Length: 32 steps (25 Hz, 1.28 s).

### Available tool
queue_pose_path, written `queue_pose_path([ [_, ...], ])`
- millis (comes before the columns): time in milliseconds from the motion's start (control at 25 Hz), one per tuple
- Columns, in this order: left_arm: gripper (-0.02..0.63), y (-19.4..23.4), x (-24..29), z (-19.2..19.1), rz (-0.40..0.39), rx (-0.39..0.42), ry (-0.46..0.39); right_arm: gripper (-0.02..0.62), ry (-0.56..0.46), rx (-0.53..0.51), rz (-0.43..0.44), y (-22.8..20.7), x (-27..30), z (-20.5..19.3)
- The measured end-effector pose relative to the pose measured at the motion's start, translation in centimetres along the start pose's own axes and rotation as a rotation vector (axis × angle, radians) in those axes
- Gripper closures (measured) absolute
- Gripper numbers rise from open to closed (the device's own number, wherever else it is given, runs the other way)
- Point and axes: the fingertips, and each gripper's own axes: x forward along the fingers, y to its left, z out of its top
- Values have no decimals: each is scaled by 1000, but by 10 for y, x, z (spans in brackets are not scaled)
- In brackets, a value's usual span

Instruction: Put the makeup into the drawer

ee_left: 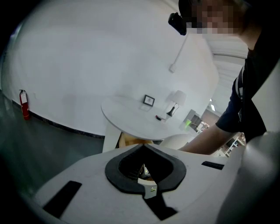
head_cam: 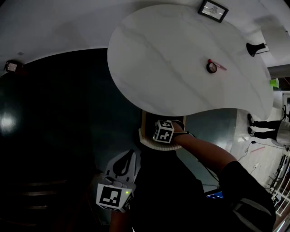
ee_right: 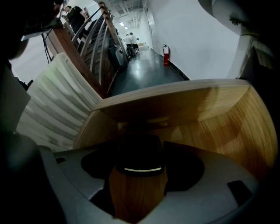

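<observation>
The white kidney-shaped table point(head_cam: 172, 59) fills the upper middle of the head view. Just under its lower edge, at the frame's centre, a wooden drawer point(ee_right: 205, 127) stands open, its curved wood walls filling the right gripper view. The right claw point(ee_right: 140, 169) reaches into that drawer and pinches a squat dark makeup case point(ee_right: 140, 151) with a pale line across it. The light in there is dim, so it is hard to say whether the case already rests on the drawer floor. The left claw point(ee_left: 142, 148) hangs low in the lower left of the head view, well apart from the drawer, its tips pressed together on nothing. A second piece, a small round compact point(head_cam: 211, 67) with a red part beside it, lies on the table toward the upper right, near a picture frame point(head_cam: 213, 10). Both pieces are probably light, rigid and smooth-shelled, so likely to slip or pop open under a hard squeeze. The compact would best be taken across its rim from opposite sides, with gentle pressure.
</observation>
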Motion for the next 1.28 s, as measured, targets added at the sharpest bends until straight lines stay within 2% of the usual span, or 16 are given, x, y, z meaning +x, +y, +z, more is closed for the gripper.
queue_pose_path([
  [200,595,-14,-9,19,-19,51,-27,307,-16,12,-9,10,-25,4],
  [360,595,-13,-17,37,2,55,-47,307,-18,20,-8,11,-26,3],
  [480,595,-13,-19,35,8,54,-44,308,-22,28,-11,8,-36,5],
  [640,595,-26,-30,40,-12,42,-53,307,-75,57,-11,26,-68,17],
  [840,595,-36,-54,68,-26,51,-119,308,-121,84,-46,53,-113,35],
  [1000,595,-51,-82,91,-83,50,-196,308,-171,116,-55,80,-141,52],
  [1160,595,-56,-106,108,-73,88,-242,308,-231,91,-78,99,-173,74],
  [1280,595,-59,-118,112,-71,102,-249,308,-318,124,-102,106,-204,91],
])
